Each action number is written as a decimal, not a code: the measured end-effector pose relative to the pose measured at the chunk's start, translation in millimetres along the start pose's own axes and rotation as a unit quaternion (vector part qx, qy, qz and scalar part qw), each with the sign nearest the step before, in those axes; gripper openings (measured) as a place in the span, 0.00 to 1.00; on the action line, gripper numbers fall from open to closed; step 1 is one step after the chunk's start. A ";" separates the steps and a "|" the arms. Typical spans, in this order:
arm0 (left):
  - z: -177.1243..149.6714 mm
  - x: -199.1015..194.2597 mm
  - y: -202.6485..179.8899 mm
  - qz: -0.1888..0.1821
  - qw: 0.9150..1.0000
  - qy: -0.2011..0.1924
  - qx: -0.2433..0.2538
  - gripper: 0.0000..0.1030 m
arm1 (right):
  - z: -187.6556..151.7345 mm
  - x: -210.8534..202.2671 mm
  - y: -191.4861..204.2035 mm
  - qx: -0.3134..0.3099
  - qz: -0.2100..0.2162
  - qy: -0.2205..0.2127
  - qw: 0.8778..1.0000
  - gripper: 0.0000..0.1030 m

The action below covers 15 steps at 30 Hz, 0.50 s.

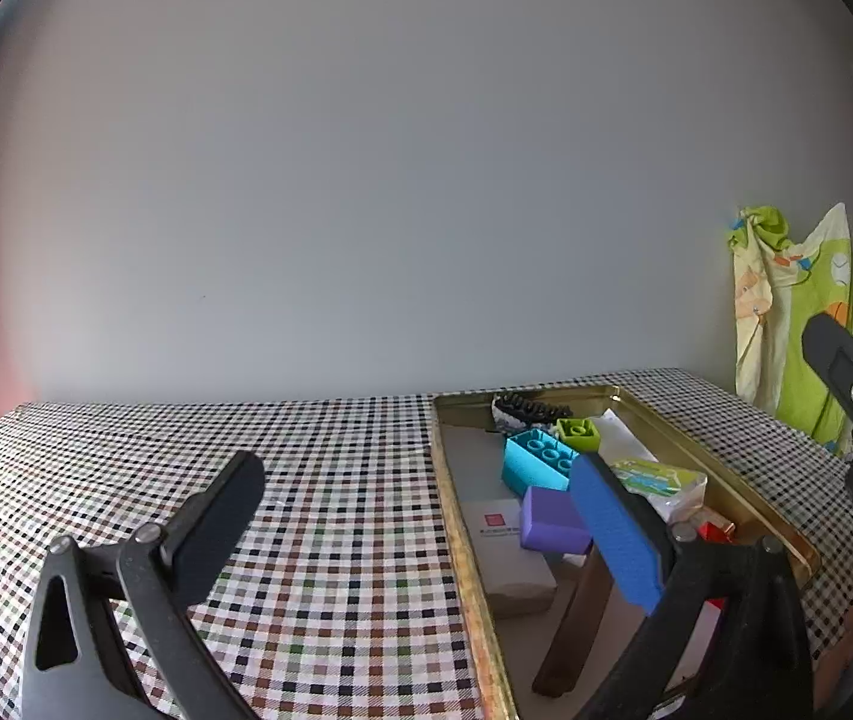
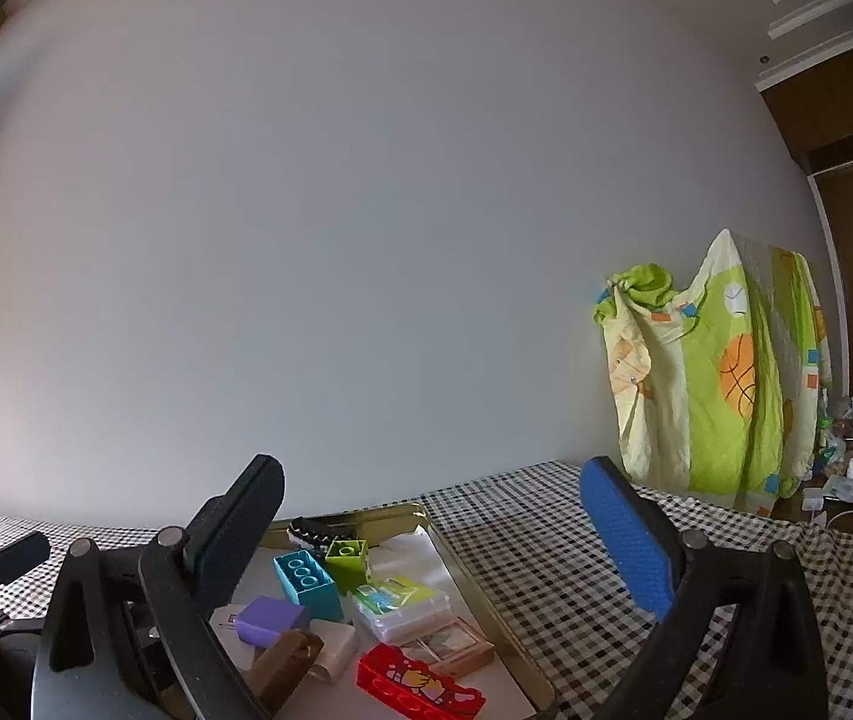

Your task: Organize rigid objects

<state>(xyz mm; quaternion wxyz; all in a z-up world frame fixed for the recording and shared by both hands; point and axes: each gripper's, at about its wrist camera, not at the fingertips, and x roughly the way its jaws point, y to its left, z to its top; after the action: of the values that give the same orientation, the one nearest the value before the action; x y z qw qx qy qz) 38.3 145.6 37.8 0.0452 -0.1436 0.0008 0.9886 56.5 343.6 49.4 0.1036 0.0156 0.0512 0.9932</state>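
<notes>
**A:** Where are the things to be sorted?

**B:** They lie together in a shallow gold tray (image 2: 474, 585) on a surface covered by a checked cloth (image 1: 330, 480). Inside are a teal brick (image 2: 308, 583), a small green brick (image 2: 347, 561), a purple block (image 2: 270, 619), a red brick (image 2: 417, 684), a clear plastic box (image 2: 405, 607), a brown wooden piece (image 2: 282, 669) and a black comb (image 2: 313, 530) at the far end.

**A:** How would they handle?

**B:** I judge all of them light and stiff. The bricks are smooth plastic, likely a little slippery, so flat opposite sides make the best hold. The clear box may flex if squeezed hard.

**A:** And the tools?

**B:** Both are released and hold nothing. The left tool (image 1: 420, 519) hangs above the tray's left rim, fingers spread wide. The right tool (image 2: 432, 540) hovers over the tray's near right side, also spread wide.

**A:** Any room to move?

**B:** Plenty of bare cloth lies left of the tray and more to its right. The raised rim is the edge to clear, and the pieces crowd one another, some touching. A hanging quilt (image 2: 720, 372) stands well apart.
</notes>
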 end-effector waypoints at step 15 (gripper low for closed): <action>-0.7 0.9 0.3 -0.001 1.000 0.002 0.002 1.00 | -0.2 1.6 -0.3 0.000 0.000 0.000 1.000 0.98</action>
<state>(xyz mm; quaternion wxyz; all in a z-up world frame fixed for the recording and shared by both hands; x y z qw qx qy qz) 37.6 145.4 36.8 0.0468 -0.1455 0.0027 0.9883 55.0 344.3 49.2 0.1034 0.0155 0.0507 0.9932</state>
